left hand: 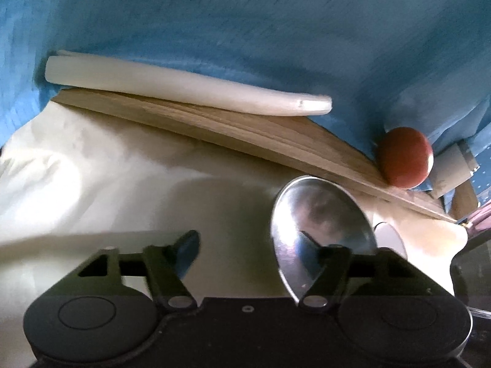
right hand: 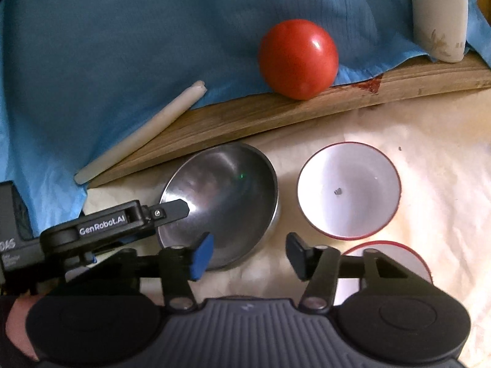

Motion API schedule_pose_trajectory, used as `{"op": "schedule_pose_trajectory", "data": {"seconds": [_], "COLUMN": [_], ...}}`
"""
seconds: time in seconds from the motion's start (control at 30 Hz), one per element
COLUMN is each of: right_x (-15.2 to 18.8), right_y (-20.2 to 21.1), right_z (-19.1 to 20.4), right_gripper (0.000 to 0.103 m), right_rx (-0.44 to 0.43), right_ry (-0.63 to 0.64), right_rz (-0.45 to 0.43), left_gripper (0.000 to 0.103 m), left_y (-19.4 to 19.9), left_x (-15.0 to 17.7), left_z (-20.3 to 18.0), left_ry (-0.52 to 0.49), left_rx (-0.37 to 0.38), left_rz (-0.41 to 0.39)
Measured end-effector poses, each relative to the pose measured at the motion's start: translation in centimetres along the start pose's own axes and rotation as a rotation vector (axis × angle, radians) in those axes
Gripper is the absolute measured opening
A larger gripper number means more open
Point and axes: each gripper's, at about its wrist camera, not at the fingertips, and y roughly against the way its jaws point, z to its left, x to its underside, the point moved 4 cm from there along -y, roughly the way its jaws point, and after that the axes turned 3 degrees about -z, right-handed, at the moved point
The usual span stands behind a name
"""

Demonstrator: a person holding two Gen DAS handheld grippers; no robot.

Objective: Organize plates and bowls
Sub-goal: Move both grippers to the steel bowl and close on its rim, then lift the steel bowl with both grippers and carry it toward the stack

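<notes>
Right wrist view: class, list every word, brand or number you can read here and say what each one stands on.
"GenRobot.AI": white letters on the black arm of the left gripper, which reaches over the steel bowl.
Partial white print on the black block at the left edge: cut off, not readable.
Brown marks on the white bottle: too blurred to read.

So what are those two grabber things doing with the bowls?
They are hand-held grippers tidying up dishes. The left gripper straddles the rim of the steel bowl, one finger inside it, not yet squeezing. The right gripper hangs open beside that bowl, holding nothing. A red-rimmed white bowl sits to the right with a second white bowl nearer the camera. A tomato rests on the wooden board behind.
</notes>
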Motion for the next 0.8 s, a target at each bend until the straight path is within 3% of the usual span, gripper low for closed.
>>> {"op": "schedule_pose_trajectory", "data": {"seconds": [0.1, 0.3, 0.8], "right_x": [0.0, 0.2, 1.6], "right_y": [-0.5, -0.8, 0.0], "right_z": [0.0, -0.4, 0.6], "right_gripper": [0.041, 0.023, 0.022], "right_rx": [0.015, 0.041, 0.012], "right_ry": [-0.013, -0.032, 0.016], "right_rz": [0.002, -0.005, -0.016], "left_gripper": [0.038, 0.015, 0.013], "left_y": [0.1, 0.3, 2.5], "left_x": [0.0, 0.2, 1.6], "left_z": [-0.1, -0.5, -0.4], "left_ry": [0.013, 0.023, 0.017], "left_rx": [0.024, 0.056, 0.017], "left_rz": [-0.002, -0.004, -0.023]}}
